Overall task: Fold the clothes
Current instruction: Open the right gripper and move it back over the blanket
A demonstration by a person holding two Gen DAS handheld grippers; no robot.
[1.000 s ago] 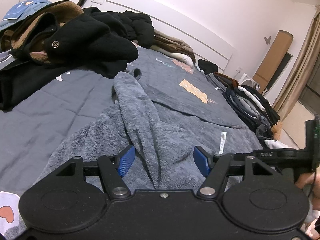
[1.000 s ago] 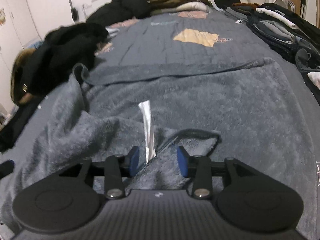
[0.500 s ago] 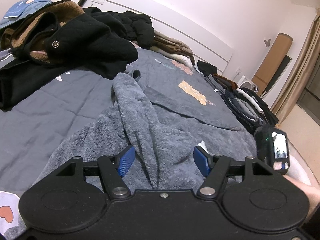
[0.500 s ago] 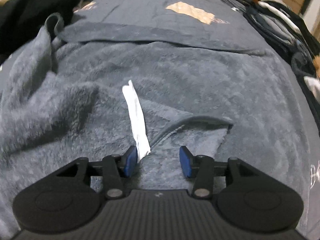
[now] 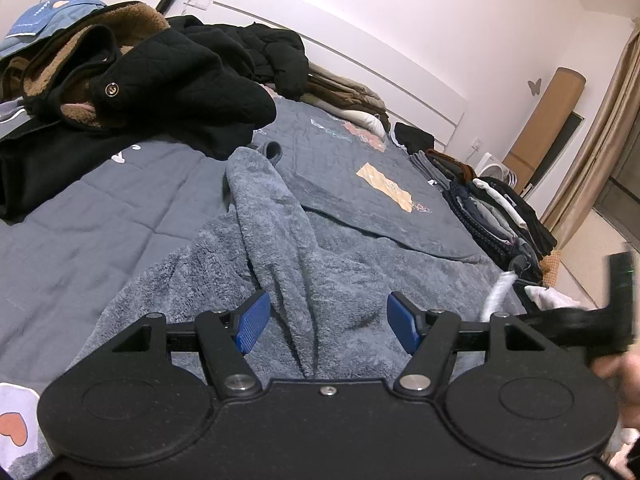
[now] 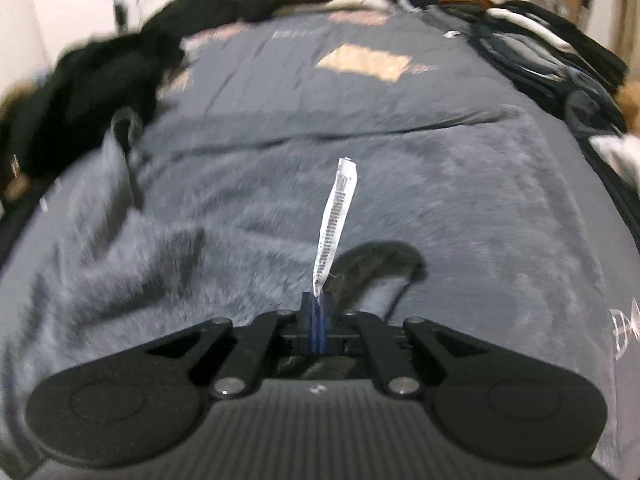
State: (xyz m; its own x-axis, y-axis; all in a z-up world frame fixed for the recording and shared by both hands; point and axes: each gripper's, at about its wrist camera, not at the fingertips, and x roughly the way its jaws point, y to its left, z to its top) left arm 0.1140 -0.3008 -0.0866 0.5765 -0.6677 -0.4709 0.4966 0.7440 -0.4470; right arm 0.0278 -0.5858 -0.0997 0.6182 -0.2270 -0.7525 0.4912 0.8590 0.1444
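Right gripper (image 6: 319, 312) — pinched on label (image 6: 336, 224) (white)

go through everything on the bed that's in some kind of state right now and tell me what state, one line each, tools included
Left tool: open, over the fleece, holding nothing.
Right tool: shut on the white care label.
White care label: pinched at its base, standing up.
Grey fleece garment: spread out, rumpled, a ridge up the middle.
Black jacket: heaped, unfolded.
Clothes at the right edge: in a row of stacks.

Grey-blue fleece garment (image 5: 360, 280), white label (image 6: 336, 224) with dark print, blue-padded black tongs (image 6: 318, 312).
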